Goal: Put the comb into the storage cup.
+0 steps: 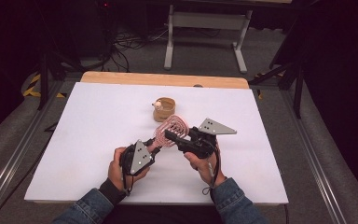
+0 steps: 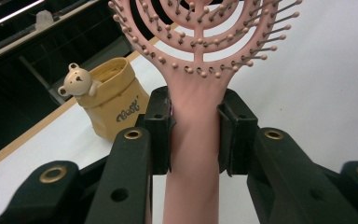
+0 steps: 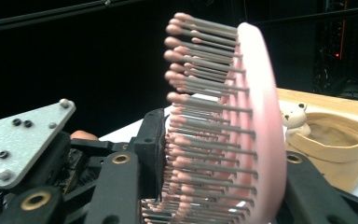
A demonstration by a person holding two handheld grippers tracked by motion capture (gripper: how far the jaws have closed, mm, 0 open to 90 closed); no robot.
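Left hand-held gripper (image 2: 195, 135) clamps the pink hairbrush (image 2: 200, 70) handle, while the right hand-held gripper (image 3: 214, 186) view shows jaws clenched across its bristled head.

High view overhead, far; tool views close, probably sharing hairbrush (image 2: 200, 42)
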